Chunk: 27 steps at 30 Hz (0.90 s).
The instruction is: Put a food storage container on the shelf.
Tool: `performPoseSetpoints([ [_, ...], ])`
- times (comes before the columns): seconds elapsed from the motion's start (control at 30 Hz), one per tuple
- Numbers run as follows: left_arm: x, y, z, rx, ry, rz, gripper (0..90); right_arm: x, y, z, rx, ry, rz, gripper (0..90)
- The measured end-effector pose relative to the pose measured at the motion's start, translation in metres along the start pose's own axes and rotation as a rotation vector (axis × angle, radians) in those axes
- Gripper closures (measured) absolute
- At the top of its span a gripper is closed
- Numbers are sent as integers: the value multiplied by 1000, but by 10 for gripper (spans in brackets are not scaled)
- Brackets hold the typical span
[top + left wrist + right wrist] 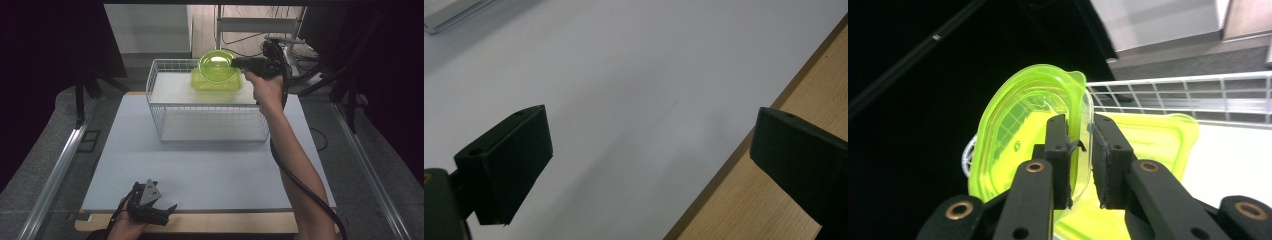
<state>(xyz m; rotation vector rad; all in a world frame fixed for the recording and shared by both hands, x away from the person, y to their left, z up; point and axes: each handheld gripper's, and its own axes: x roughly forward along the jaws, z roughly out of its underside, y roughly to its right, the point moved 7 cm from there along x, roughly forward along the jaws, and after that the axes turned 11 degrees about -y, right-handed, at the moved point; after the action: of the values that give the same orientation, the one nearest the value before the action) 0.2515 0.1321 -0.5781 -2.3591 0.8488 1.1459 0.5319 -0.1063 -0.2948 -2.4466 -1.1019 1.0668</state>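
Note:
A clear lime-green bowl [215, 64] [1018, 130] stands tilted on its edge over a second lime-green container [216, 86] [1153, 140], which sits on the top shelf of a white wire rack [210, 107]. My right gripper [235, 62] [1080, 145] reaches in from the right with the bowl's rim between its jaws. The jaws stand a little wider than the thin wall, with a sliver of gap at one pad. At the table's near edge my left gripper [169, 214] [649, 145] is held low, jaws wide open with nothing between them.
The rack [1173, 85] has a lower shelf and stands at the far middle of the pale table top [200, 165]. A wooden strip [814, 85] runs along the near edge. Dark stands, cables and a metal rail [60, 165] flank the table.

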Motion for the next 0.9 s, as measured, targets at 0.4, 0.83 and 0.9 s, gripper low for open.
performPoseSetpoints([
  [0.4, 1, 1, 1, 14, -11, -4, 34, 10, 1, -7, -53, -15, 116, 732],
  [0.83, 1, 1, 0, 12, -8, -7, 34, 8, 0, -3, -124, -6, 100, 395],
  [0.9, 1, 1, 0, 12, -9, -6, 34, 6, -1, -1, -143, -3, 94, 333],
])
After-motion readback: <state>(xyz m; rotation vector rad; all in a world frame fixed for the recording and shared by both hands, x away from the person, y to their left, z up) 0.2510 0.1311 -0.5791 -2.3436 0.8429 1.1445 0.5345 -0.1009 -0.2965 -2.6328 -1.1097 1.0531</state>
